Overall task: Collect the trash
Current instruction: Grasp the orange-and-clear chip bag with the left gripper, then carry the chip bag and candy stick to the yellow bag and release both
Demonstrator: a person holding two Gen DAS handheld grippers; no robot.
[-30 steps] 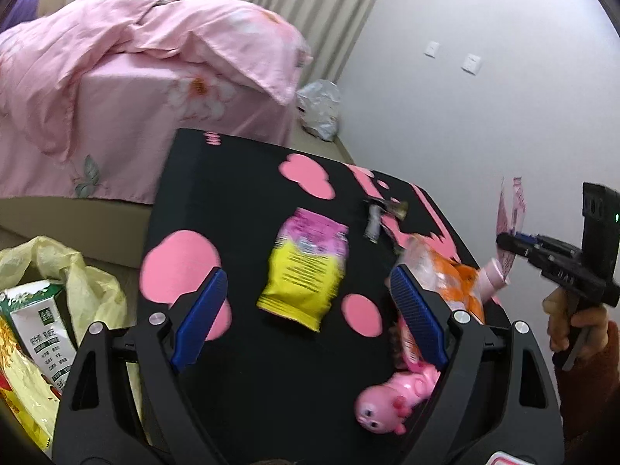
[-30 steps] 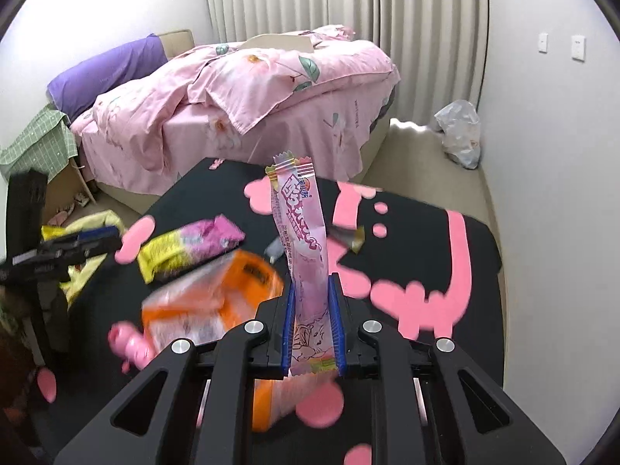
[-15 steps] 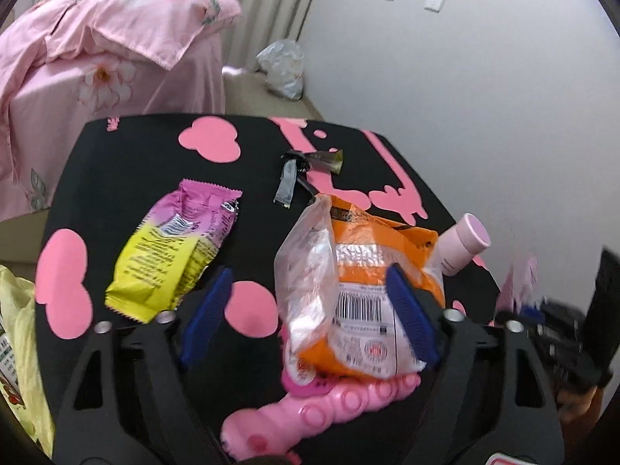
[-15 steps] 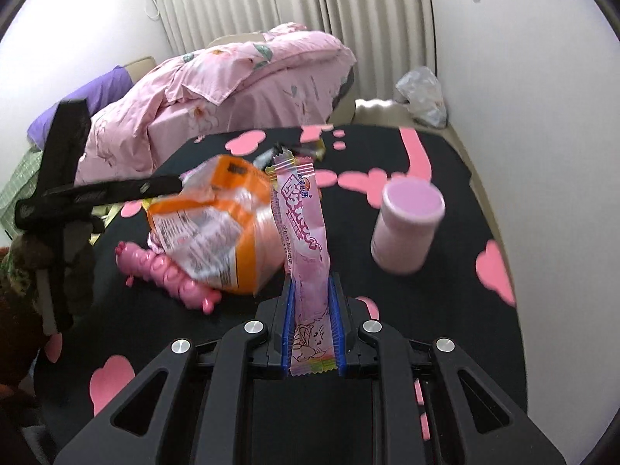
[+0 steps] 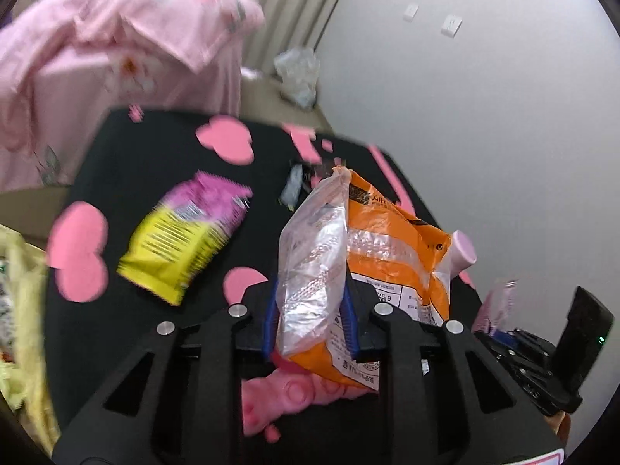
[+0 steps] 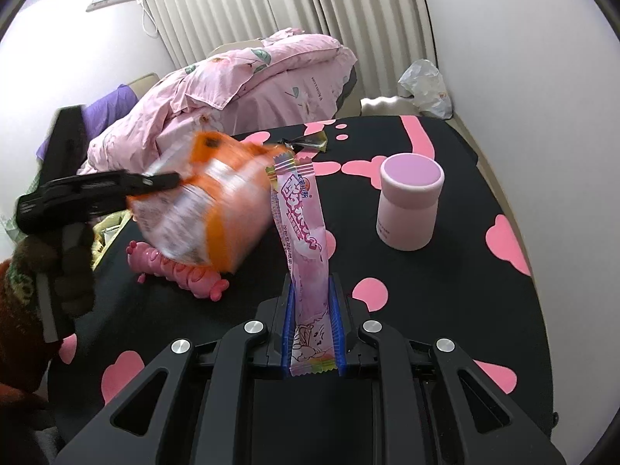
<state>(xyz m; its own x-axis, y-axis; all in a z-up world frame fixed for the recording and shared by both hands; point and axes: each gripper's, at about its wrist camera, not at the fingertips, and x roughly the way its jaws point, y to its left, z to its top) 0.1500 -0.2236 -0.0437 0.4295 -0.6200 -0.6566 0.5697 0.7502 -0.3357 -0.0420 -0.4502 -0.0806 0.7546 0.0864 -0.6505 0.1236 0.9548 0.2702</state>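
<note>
An orange and clear snack bag (image 5: 387, 240) stands between the blue pads of my left gripper (image 5: 310, 310), whose jaws are closing and pressing on its clear side. In the right wrist view the same bag (image 6: 201, 209) looks blurred, tilted above the table, with the left gripper (image 6: 174, 178) at its left edge. My right gripper (image 6: 313, 321) is shut on a long pink candy wrapper (image 6: 300, 217) that sticks upright. A yellow and purple packet (image 5: 186, 240) and a small dark wrapper (image 5: 294, 186) lie on the black table (image 6: 465, 271).
A pink toy (image 6: 178, 267) lies under the orange bag. A pink jar (image 6: 409, 209) stands at the right. A yellow bag with trash (image 5: 19, 310) hangs off the table's left edge. A bed with pink bedding (image 6: 252, 77) and a white plastic bag (image 6: 426, 85) lie beyond.
My left gripper moved right from the yellow packet to the orange bag and its jaws closed on it. The right gripper sank toward the table with the pink wrapper still in it.
</note>
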